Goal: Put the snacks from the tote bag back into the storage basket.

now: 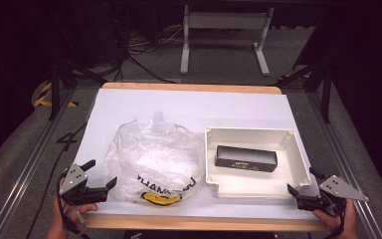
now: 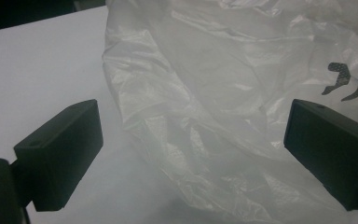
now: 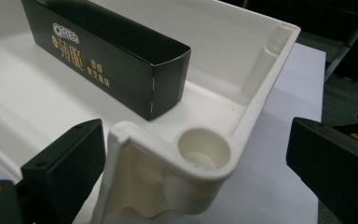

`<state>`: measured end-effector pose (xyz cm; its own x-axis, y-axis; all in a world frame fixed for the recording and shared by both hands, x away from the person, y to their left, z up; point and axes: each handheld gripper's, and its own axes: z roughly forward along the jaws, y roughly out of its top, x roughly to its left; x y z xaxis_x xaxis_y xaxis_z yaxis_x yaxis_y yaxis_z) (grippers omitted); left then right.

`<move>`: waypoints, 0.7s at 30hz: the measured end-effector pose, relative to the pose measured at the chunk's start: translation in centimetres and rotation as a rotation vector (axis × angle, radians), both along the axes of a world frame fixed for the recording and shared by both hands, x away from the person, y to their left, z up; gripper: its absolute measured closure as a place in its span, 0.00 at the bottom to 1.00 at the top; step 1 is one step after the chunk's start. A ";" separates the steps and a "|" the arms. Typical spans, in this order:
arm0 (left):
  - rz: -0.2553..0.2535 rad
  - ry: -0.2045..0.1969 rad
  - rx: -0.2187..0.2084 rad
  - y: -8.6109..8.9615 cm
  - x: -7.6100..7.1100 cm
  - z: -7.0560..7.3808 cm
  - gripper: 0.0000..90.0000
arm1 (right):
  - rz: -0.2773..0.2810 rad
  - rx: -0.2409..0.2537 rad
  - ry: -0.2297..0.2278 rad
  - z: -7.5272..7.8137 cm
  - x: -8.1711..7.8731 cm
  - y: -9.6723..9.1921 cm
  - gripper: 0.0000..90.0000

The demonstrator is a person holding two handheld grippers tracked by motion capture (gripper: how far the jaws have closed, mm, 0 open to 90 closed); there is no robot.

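White sheeting covered the table (image 1: 144, 104), whose wooden edge showed along the near and far sides. Next in size, a crumpled clear plastic bag (image 1: 151, 159) with black and yellow print lay on the left half, its printed end toward the near edge. Just right of it, with a narrow gap between, sat a cream plastic tray (image 1: 256, 137) with raised walls and round posts in its corners. Inside the tray, lying lengthwise and a little toward the far wall, was a black Oreo box (image 1: 246, 158) with gold lettering; in the right gripper view its open end flap faced the tray's near right corner. The left gripper (image 1: 97, 181) rested at the near left of the table, just beside the bag; its jaws stood wide apart and held nothing, and in the left gripper view the bag's folds (image 2: 205, 107) lay between and beyond them. The right gripper (image 1: 303, 191) sat at the near right, its jaws likewise spread wide and empty, straddling the tray's near right corner post (image 3: 204, 148) without clamping it.
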<state>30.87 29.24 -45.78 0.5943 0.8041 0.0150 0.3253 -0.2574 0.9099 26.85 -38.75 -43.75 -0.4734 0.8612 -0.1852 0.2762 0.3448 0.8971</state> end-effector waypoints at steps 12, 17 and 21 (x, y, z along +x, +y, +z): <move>-0.003 -0.022 0.011 -0.3 -0.3 0.3 0.05 | -0.015 -0.008 -0.017 -0.5 -0.1 0.0 0.06; -0.006 -0.025 0.023 -0.4 -0.2 0.3 0.06 | -0.016 -0.034 -0.021 -0.6 -0.1 0.3 0.06; 0.001 -0.023 0.039 -0.6 -0.2 0.3 0.06 | -0.018 -0.052 -0.020 -0.6 -0.1 0.5 0.06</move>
